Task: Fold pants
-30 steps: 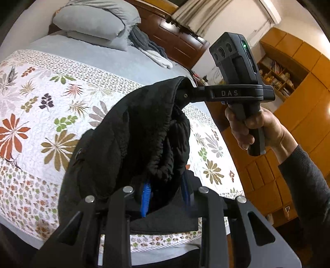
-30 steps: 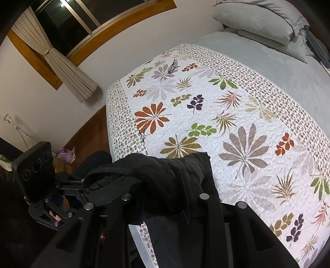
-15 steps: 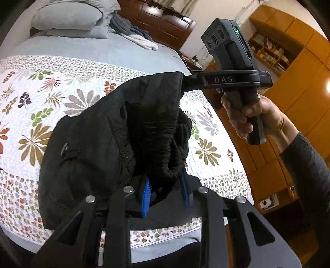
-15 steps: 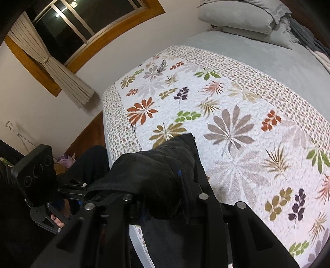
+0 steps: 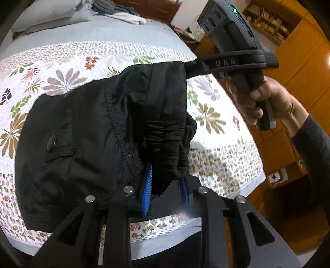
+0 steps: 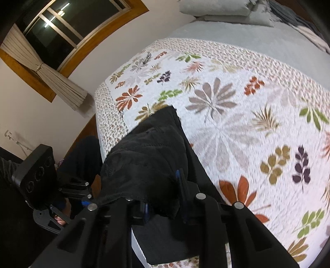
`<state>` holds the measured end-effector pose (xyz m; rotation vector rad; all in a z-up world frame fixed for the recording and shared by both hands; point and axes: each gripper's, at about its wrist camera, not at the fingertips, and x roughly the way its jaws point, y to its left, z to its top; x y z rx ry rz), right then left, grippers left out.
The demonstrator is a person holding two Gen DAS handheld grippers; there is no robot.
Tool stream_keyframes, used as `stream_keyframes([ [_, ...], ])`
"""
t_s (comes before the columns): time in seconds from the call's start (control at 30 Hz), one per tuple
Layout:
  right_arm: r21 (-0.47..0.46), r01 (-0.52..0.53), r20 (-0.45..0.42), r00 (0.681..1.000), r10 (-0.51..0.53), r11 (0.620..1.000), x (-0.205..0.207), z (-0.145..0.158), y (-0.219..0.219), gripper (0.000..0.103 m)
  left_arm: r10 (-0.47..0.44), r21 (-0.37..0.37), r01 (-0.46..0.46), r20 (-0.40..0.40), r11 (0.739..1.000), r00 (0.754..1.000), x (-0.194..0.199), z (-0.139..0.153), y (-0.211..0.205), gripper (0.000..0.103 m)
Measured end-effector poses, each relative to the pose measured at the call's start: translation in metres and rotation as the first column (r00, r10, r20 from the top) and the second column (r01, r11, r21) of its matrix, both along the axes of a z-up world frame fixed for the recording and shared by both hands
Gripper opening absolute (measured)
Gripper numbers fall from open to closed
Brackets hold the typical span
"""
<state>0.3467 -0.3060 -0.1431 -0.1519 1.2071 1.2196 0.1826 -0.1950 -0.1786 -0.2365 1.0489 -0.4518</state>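
Observation:
Black pants (image 5: 86, 132) with an elastic waistband and a small button hang between my two grippers above a floral bedspread (image 5: 61, 68). My left gripper (image 5: 165, 185) is shut on the gathered waistband, its blue pads half buried in cloth. My right gripper (image 5: 189, 66), held in a hand, pinches the far corner of the waistband. In the right wrist view the right gripper (image 6: 163, 198) is shut on the bunched black pants (image 6: 144, 156), and the left gripper body (image 6: 39, 175) shows low at the left.
Grey pillows (image 6: 216, 8) and loose clothes (image 5: 121, 12) lie at the head of the bed. Wooden cabinets and shelves (image 5: 299, 51) stand to the right. A window with a tied curtain (image 6: 59, 82) is on the left wall. The bed edge (image 6: 107, 127) drops to a wooden floor.
Both grippers have carried the pants forward and lower over the bedspread. The pants hang wider and nearer the quilt. Both grips are unchanged.

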Motion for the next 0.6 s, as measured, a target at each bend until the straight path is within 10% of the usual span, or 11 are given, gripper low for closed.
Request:
stream_keyframes([
  [0.3, -0.031, 0.059, -0.037, 0.997, -0.061, 0.998, -0.008, -0.049, -0.038, 0.023, -0.078, 0.054, 0.083, -0.088, 0.995, 0.993, 0.012, -0.042, -0.021, 0.023],
  [0.4, -0.043, 0.118, -0.052, 0.991, -0.12, 0.992, -0.009, -0.063, -0.057, 0.038, -0.089, 0.037, 0.094, -0.125, 0.995, 0.988, 0.014, -0.055, -0.022, 0.023],
  [0.6, 0.05, 0.316, -0.229, 0.927, -0.297, 0.947, -0.018, -0.087, -0.114, 0.044, -0.107, 0.059, 0.116, -0.133, 0.992, 0.985, 0.01, -0.062, -0.029, 0.024],
])
